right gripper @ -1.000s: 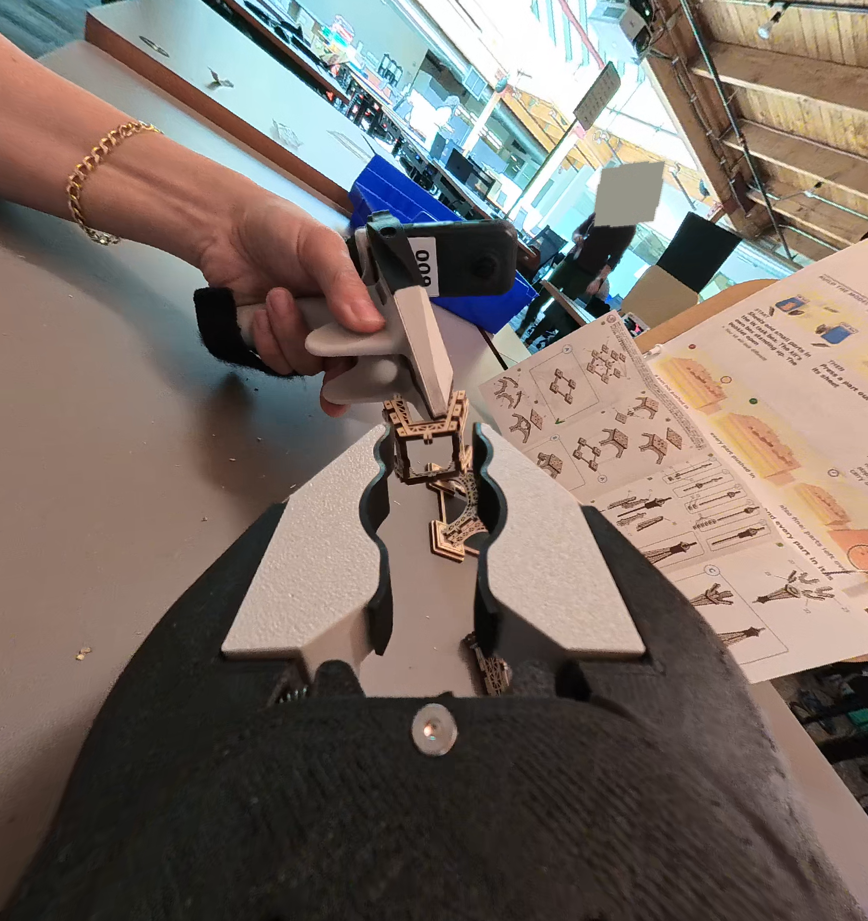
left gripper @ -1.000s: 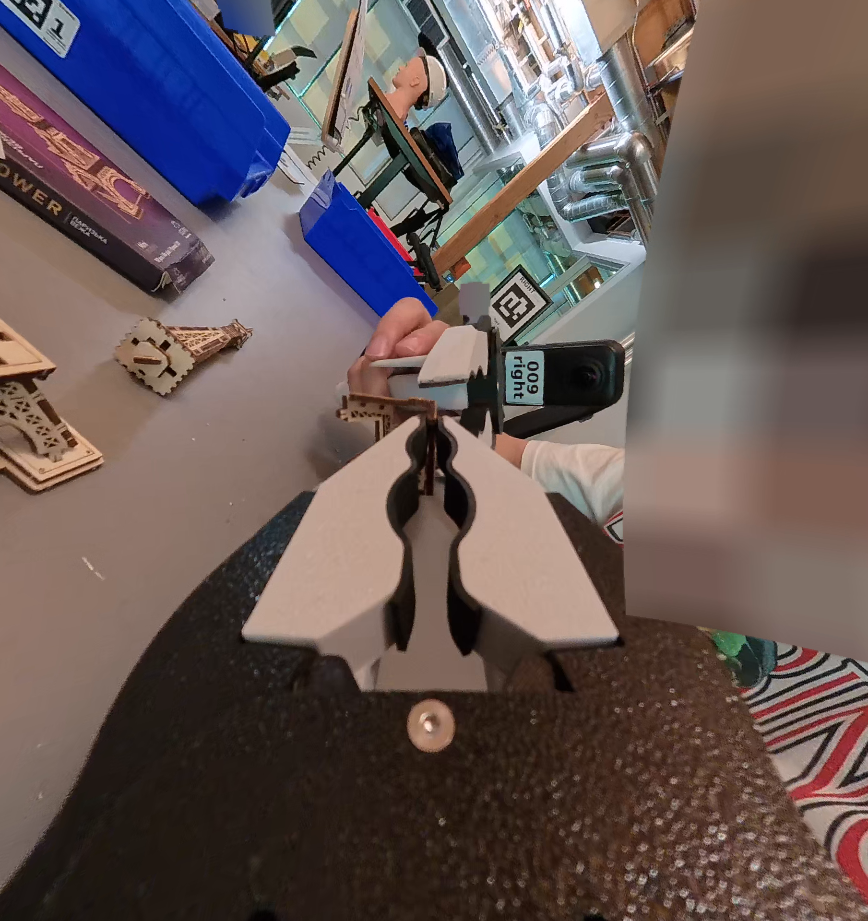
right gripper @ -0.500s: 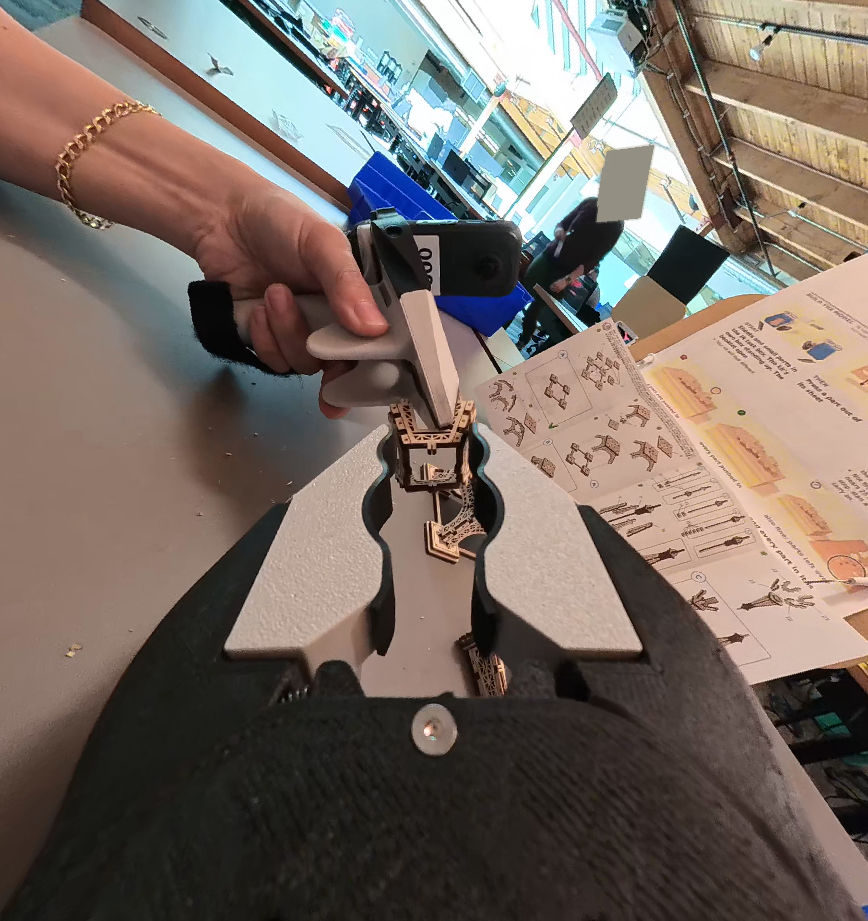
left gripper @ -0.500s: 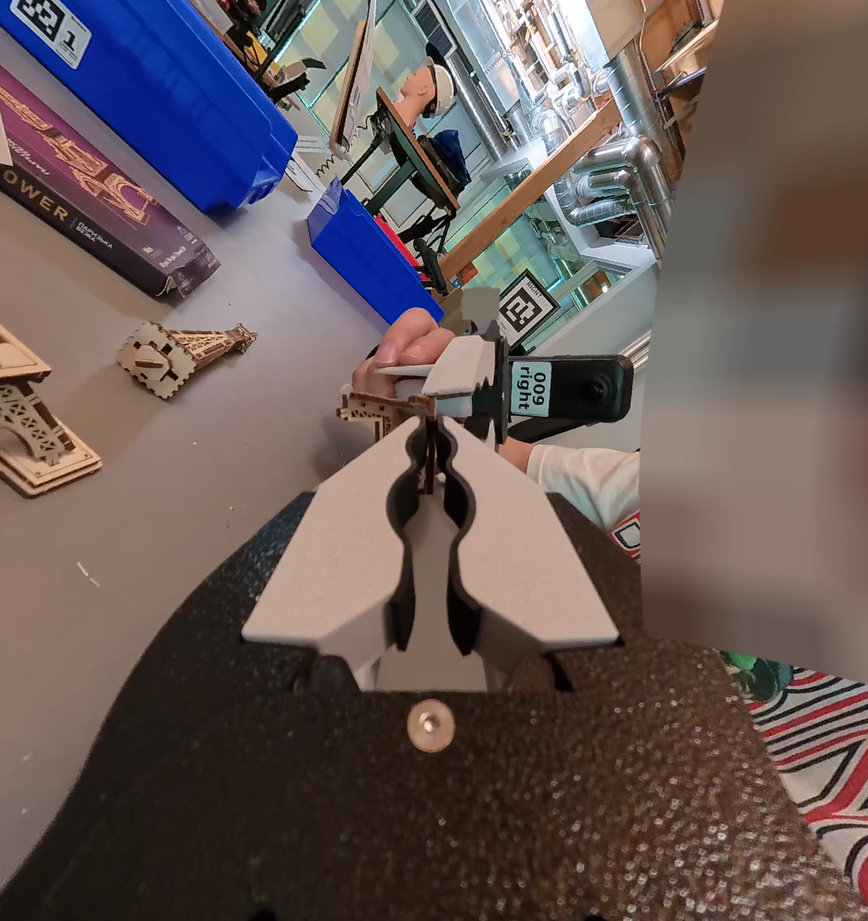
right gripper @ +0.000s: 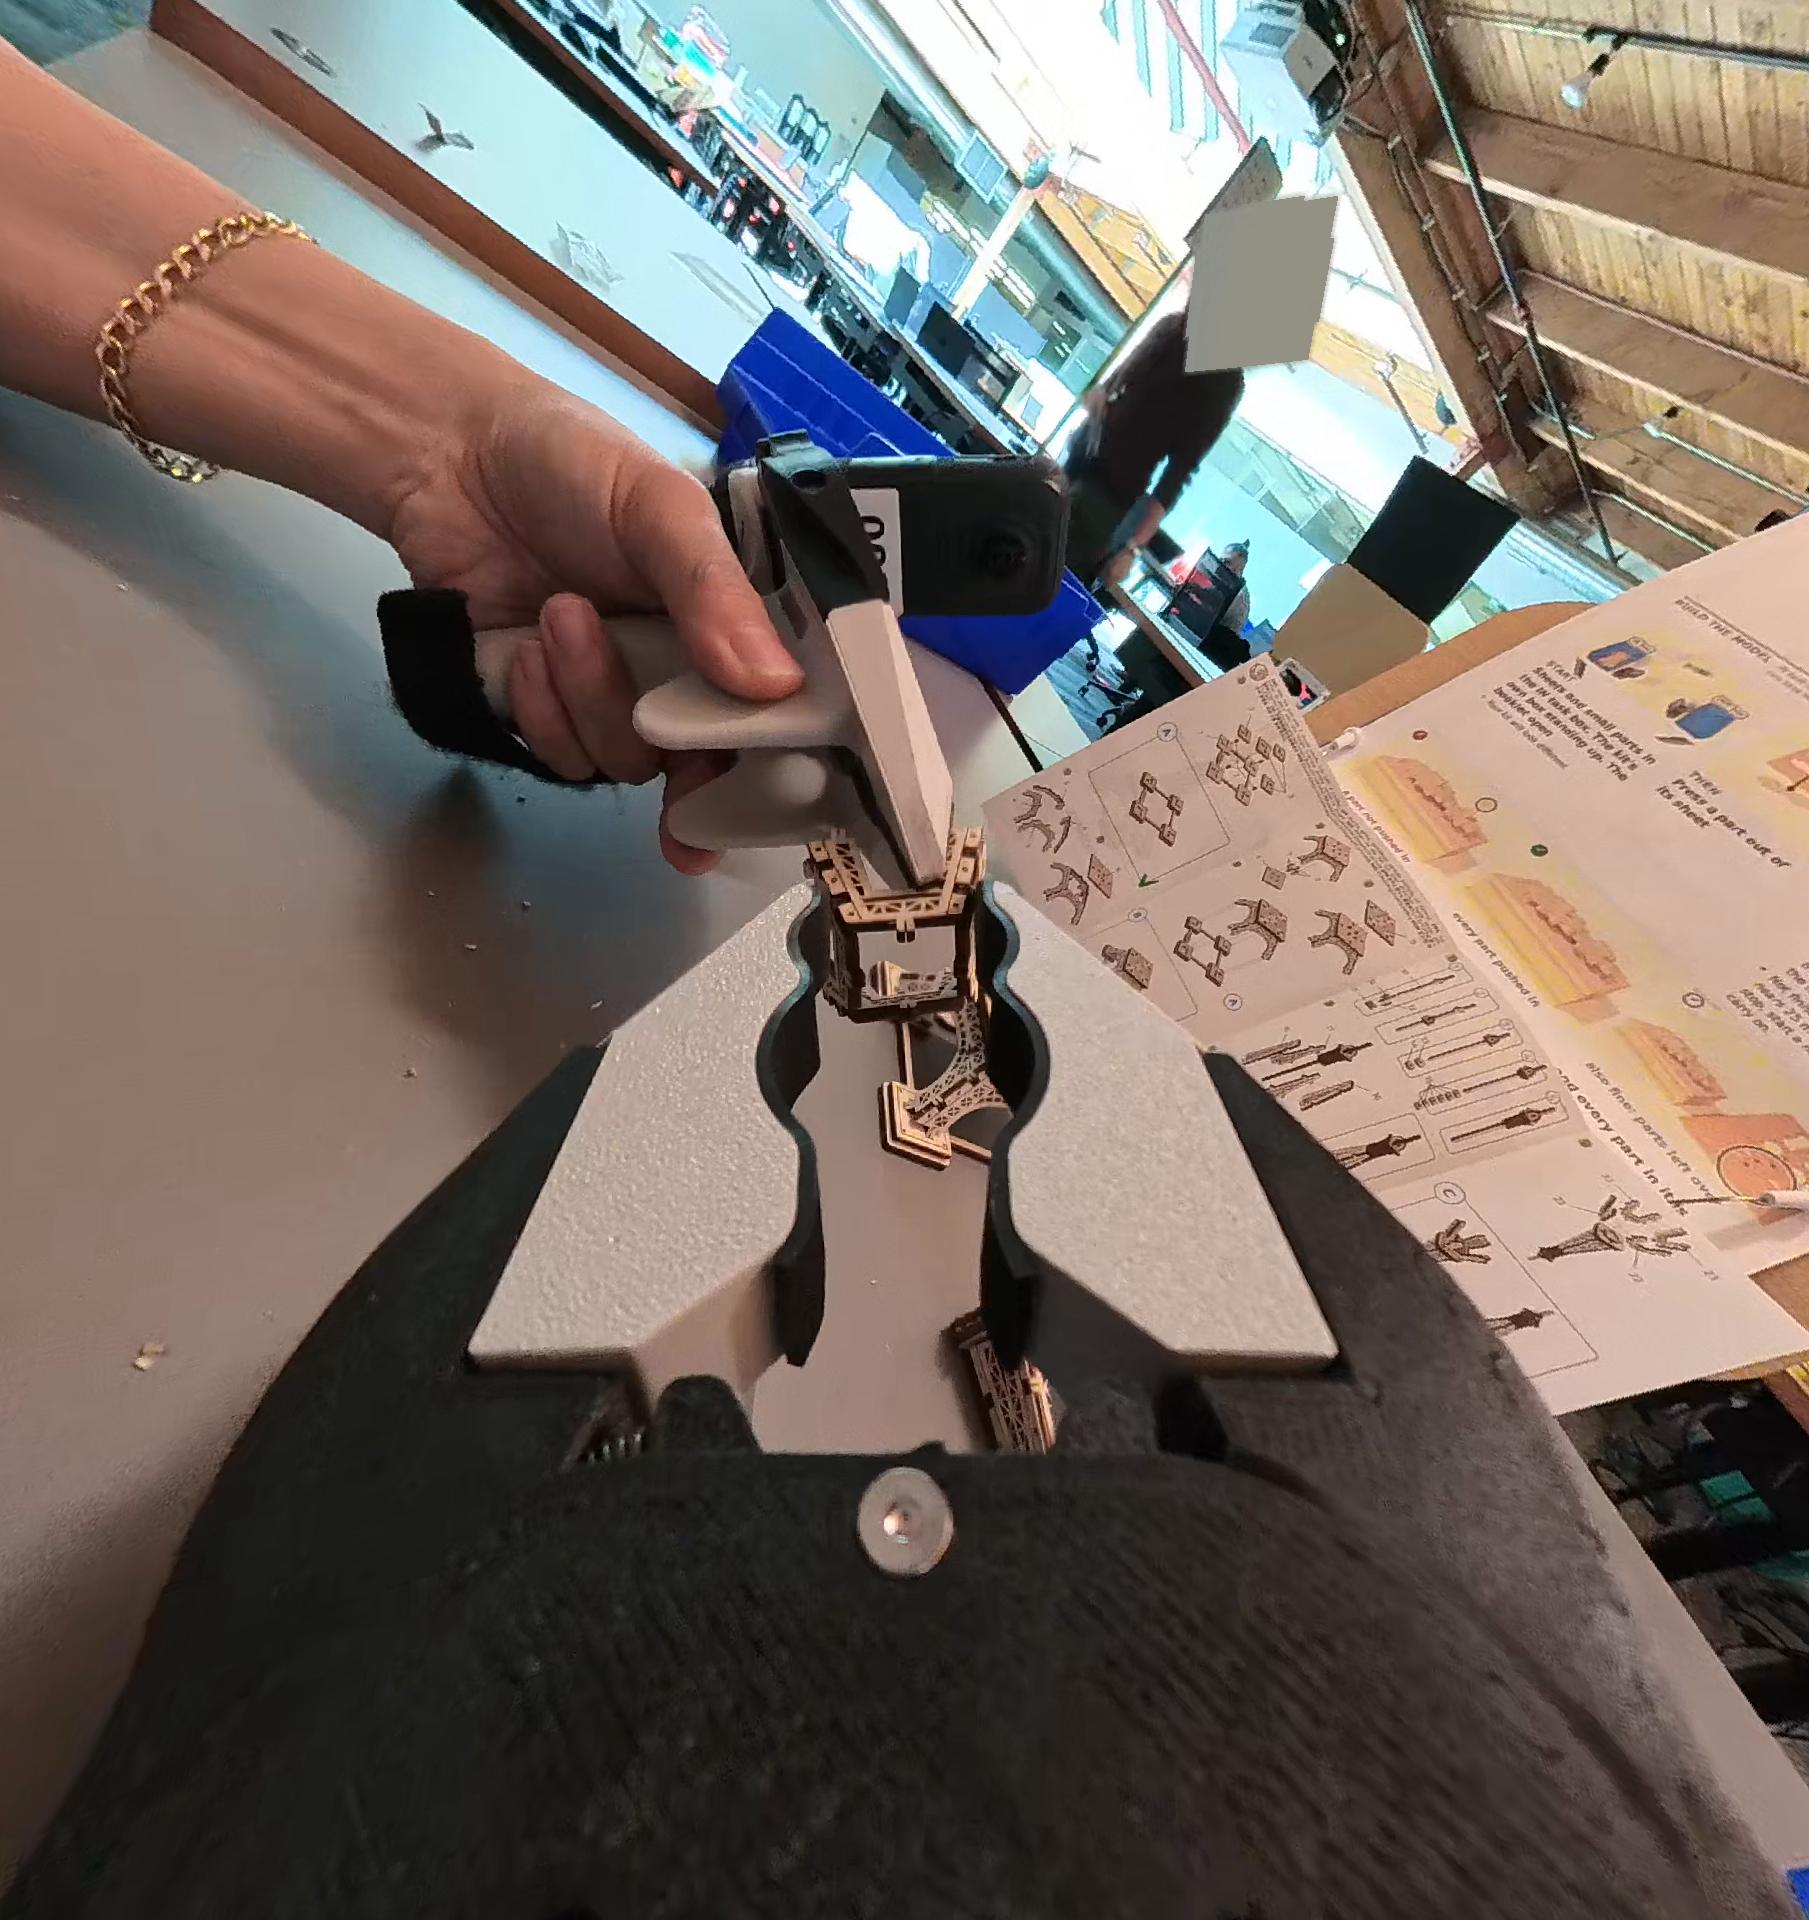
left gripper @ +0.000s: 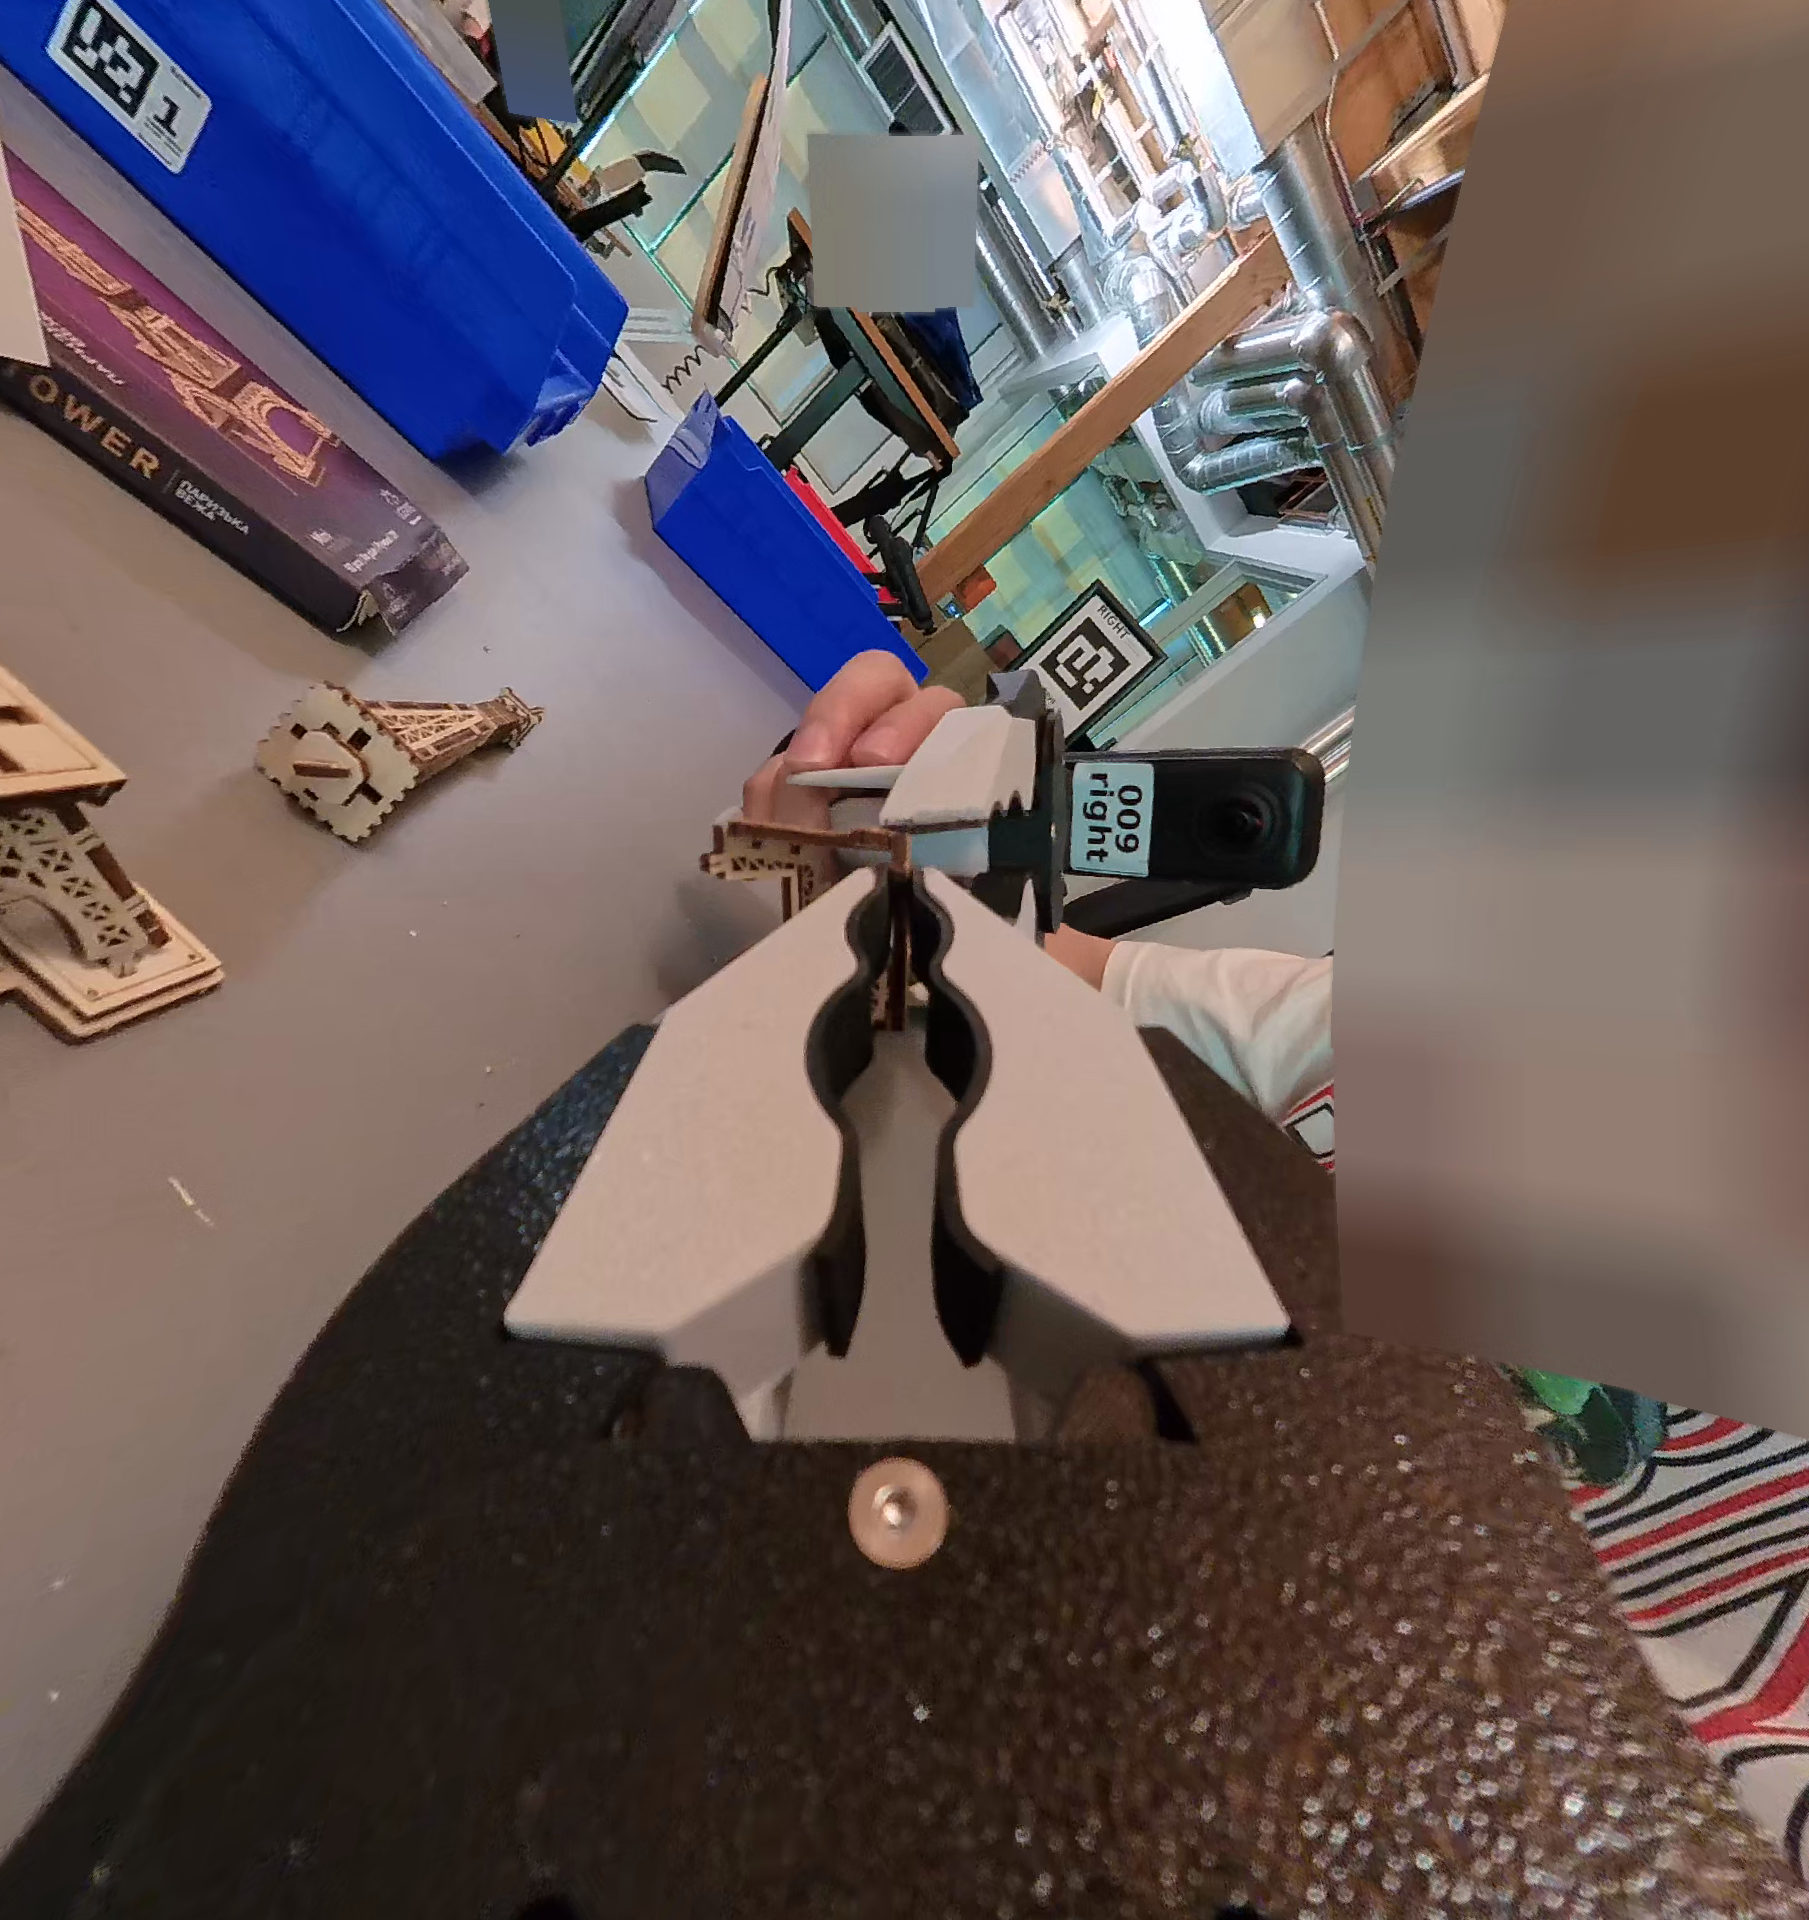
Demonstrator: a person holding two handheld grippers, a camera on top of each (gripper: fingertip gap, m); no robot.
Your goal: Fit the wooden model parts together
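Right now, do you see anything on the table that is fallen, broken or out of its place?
One thing stands out: a small wooden tower top lies on its side on the grey table, apart from the upright wooden base. Small wood crumbs are scattered on the table. No damage is visible.

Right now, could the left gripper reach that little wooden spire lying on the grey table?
Probably not yet: the left gripper is shut on a thin wooden part; the spire lies unobstructed off to its left.

Tower base [left gripper: 38, 914] cut off at left edge — remainder unseen.
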